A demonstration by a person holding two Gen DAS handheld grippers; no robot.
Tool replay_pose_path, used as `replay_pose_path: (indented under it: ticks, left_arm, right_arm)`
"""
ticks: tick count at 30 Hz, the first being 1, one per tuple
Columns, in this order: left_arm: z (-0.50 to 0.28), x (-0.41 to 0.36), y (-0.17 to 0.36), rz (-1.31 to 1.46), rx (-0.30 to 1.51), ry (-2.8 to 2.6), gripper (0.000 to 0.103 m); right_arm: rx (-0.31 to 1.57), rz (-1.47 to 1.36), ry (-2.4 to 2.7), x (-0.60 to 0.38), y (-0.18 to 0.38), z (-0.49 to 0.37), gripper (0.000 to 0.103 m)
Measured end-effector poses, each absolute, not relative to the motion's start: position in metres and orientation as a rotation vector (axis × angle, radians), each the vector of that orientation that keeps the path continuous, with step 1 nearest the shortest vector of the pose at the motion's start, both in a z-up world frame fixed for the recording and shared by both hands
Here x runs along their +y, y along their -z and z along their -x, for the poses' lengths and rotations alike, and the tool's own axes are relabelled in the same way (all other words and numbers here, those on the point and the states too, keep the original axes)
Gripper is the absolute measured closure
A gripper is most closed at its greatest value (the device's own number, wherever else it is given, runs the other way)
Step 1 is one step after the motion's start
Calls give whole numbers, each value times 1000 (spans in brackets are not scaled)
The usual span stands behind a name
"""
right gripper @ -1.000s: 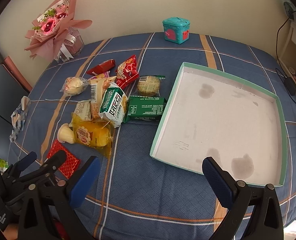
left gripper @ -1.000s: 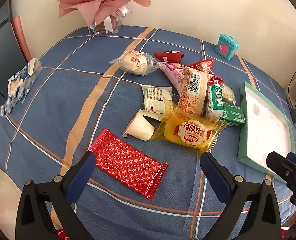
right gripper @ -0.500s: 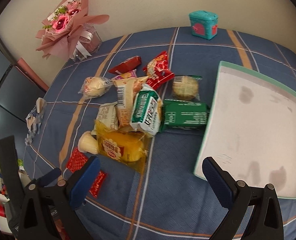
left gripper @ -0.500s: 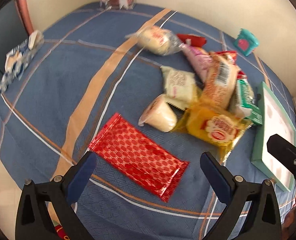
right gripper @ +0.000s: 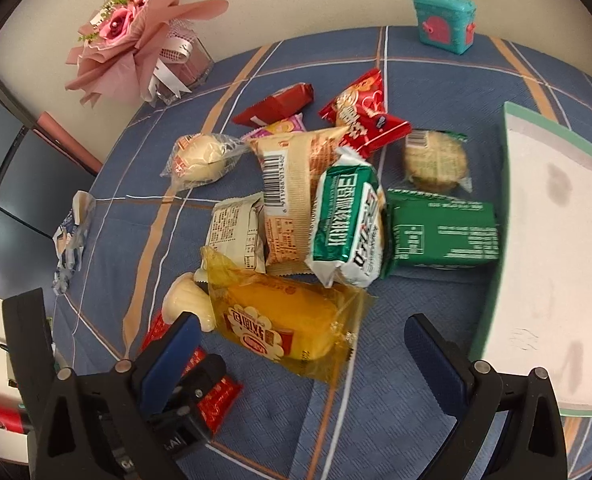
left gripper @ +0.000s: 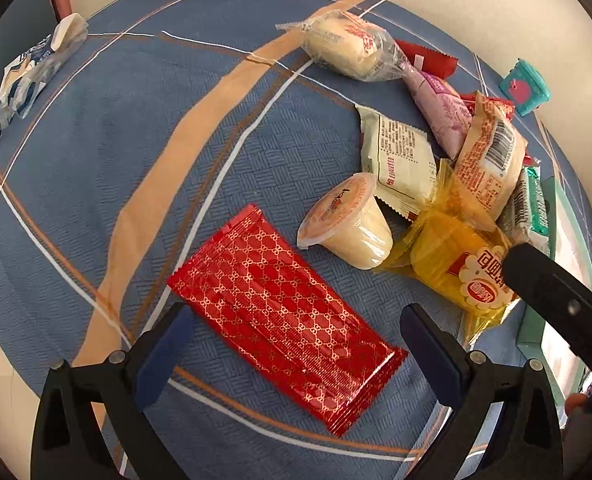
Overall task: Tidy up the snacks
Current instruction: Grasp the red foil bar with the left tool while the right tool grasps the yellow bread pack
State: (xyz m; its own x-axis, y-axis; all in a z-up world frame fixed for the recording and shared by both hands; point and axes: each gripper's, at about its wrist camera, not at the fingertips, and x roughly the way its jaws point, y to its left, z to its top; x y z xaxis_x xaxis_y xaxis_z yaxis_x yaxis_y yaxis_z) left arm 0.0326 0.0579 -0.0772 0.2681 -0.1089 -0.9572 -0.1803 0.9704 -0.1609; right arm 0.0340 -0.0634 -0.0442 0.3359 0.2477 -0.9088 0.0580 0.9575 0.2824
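A pile of snack packs lies on the blue plaid cloth. My left gripper [left gripper: 296,344] is open, its jaws straddling a flat red patterned packet [left gripper: 284,316]. Beside that packet are a jelly cup [left gripper: 348,226] and a yellow bread pack [left gripper: 452,264]. My right gripper [right gripper: 308,356] is open, low over the yellow bread pack [right gripper: 280,324]. Beyond it lie a green-and-white pack [right gripper: 348,216], a green box [right gripper: 442,234], a barcode bread pack [right gripper: 292,184] and a red snack bag [right gripper: 362,114]. The green-rimmed white tray [right gripper: 504,184] is at the right.
A pink flower bouquet [right gripper: 136,36] stands at the back left and a teal toy box [right gripper: 444,22] at the back. A crumpled blue-and-white wrapper [left gripper: 28,76] lies near the cloth's left edge. The right gripper's black body [left gripper: 556,300] shows at the left view's right side.
Both grippers moved forward and down toward the snacks. The left closed in over the red packet; the right swung left from the tray toward the yellow bread pack.
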Motion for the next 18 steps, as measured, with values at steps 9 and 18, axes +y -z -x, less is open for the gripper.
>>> replay_pose_path:
  ticks: [9,18]
  left_arm:
    - [-36,47,81,179,1277,-91,15]
    - [-33,53,79,199,1244,-115,33]
  right_arm:
    - [1269,-247,-98,-53,60,-41,5]
    - [1249,-300,-99,-57,57,-39,33]
